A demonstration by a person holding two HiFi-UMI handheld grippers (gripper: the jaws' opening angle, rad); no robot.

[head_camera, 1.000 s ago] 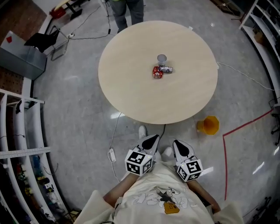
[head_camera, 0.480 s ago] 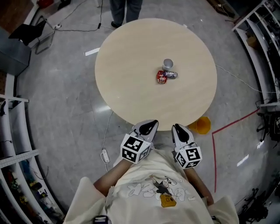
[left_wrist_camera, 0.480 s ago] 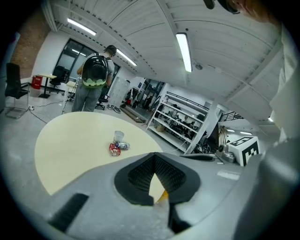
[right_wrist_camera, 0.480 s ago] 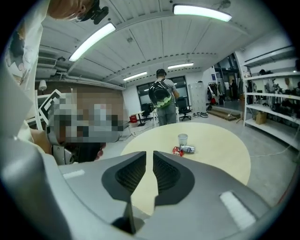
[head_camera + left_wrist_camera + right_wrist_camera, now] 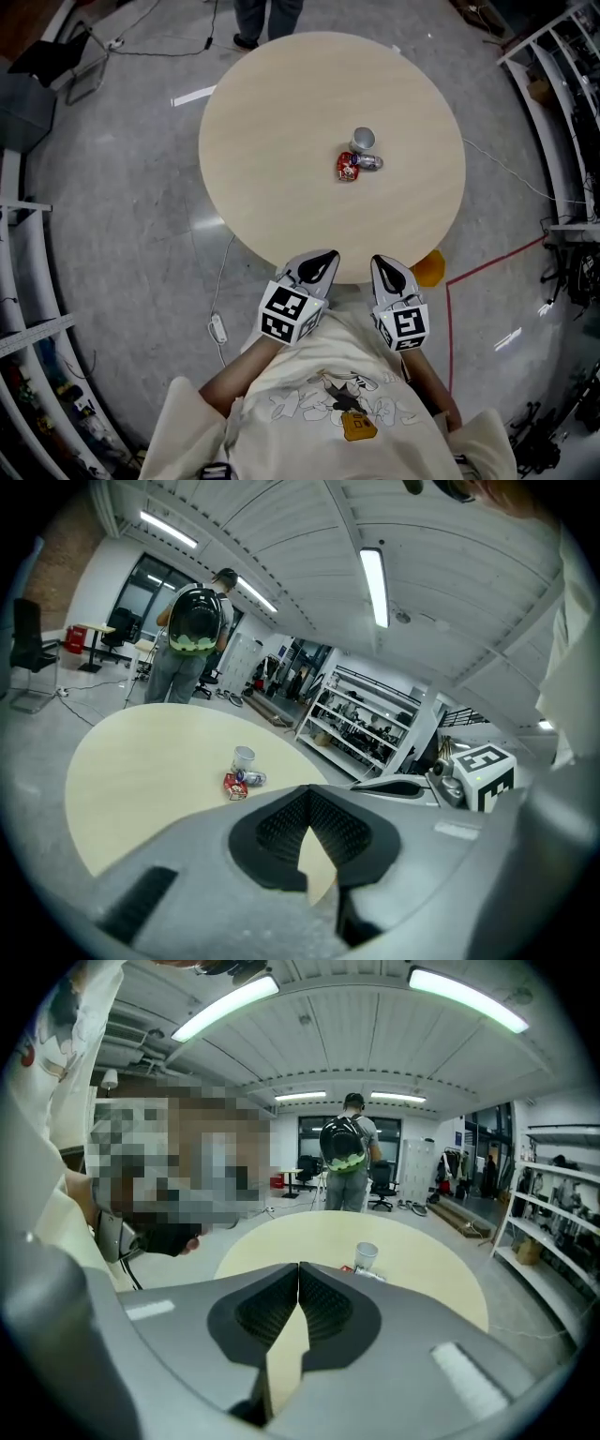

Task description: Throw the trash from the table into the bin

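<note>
**Meanwhile, trash waits mid-table, bin to the right**

At the near rim of the round pale wooden table (image 5: 272,112), the left gripper (image 5: 321,266) points ahead, jaws closed on nothing. Well ahead, roughly between the two grippers, sits the trash: a crumpled red wrapper (image 5: 347,168), a white paper cup (image 5: 364,139) upright just behind it, and a crushed silver can (image 5: 370,162) lying crosswise. The right gripper (image 5: 388,271), likewise closed and empty, looks about equally far off, though the orange bin (image 5: 431,270) stands on the floor just beside it.
</note>
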